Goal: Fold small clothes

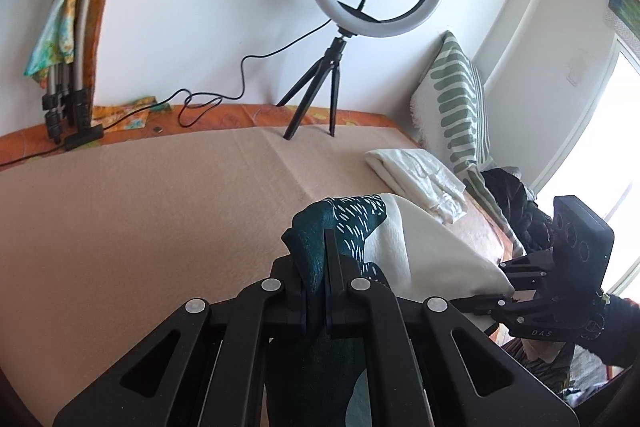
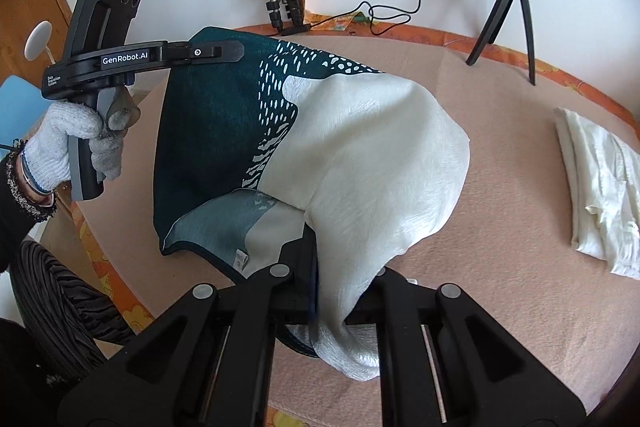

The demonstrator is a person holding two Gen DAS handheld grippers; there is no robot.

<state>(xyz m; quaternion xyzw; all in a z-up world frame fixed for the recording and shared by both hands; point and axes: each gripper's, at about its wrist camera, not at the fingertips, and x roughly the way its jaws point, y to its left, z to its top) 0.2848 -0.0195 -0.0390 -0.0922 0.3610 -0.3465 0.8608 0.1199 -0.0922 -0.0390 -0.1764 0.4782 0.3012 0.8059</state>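
Two corners of the teal-and-white cloth (image 2: 320, 155) are clamped, one by the left gripper (image 1: 316, 267), one by the right gripper (image 2: 316, 283), and it is held above the bed (image 2: 500, 247). A fold seems begun; next, the held edge likely needs laying flat, near the folded white garment (image 2: 600, 187).

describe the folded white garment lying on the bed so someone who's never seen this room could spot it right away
On the beige blanket covering the bed, look toward the striped green and white pillow. The folded white garment lies flat just before it, untouched by either gripper. Unlike the teal and white patterned cloth, it is plain white.
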